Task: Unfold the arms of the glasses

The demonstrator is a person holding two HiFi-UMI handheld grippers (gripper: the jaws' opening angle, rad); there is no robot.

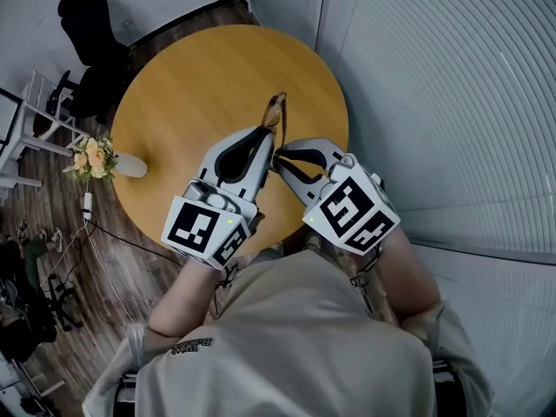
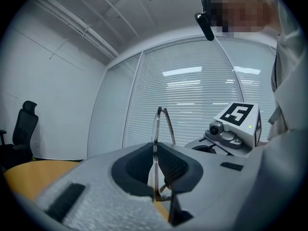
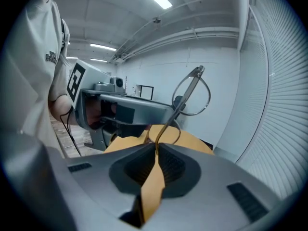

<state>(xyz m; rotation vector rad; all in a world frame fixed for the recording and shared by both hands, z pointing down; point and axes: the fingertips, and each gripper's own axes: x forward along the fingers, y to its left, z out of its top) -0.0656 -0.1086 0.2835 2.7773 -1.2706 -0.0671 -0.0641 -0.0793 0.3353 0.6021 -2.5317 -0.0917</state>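
Observation:
Thin metal-rimmed glasses (image 1: 277,114) hang in the air above the round wooden table (image 1: 191,85). My left gripper (image 1: 266,135) is shut on the frame: in the left gripper view the lens rim (image 2: 155,129) stands edge-on between its dark pads. My right gripper (image 1: 278,156) comes in from the right and is shut on the end of one arm of the glasses. In the right gripper view that arm (image 3: 180,107) runs up from the closed jaws to the two lenses (image 3: 192,96), and the left gripper (image 3: 126,109) holds them from the left.
A white vase of flowers (image 1: 97,159) stands at the table's left edge. A black office chair (image 1: 87,33) is behind the table. A wall of white blinds (image 1: 452,94) runs along the right. Cables (image 1: 95,233) lie on the wood floor at the left.

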